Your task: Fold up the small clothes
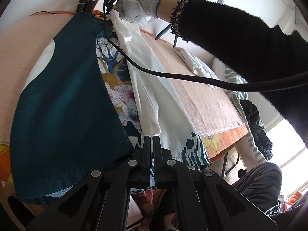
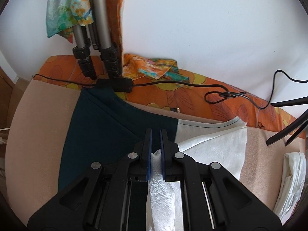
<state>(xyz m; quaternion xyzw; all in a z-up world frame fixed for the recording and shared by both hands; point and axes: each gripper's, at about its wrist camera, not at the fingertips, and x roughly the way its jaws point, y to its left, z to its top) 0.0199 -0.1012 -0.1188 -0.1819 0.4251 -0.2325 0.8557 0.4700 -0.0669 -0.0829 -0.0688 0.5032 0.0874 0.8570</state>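
Here, garment: a teal-and-white printed top lies spread on the pink towel.
Left hand-held gripper: pressed together, pinching the top's hem at the towel's near edge.
Right hand-held gripper: slightly parted, white cloth lying between its pads, over the towel's far side.
Folded white cloth: at the towel's right edge.

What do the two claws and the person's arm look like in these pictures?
Both claws, left and right, are black plastic with angular linkage arms and round silver pivot pins; the right one's fingers carry blue pads. The person wears a white knit glove with a blue-edged cuff and a fuzzy black sleeve trimmed with beads. A thick black cable trails from the right claw.
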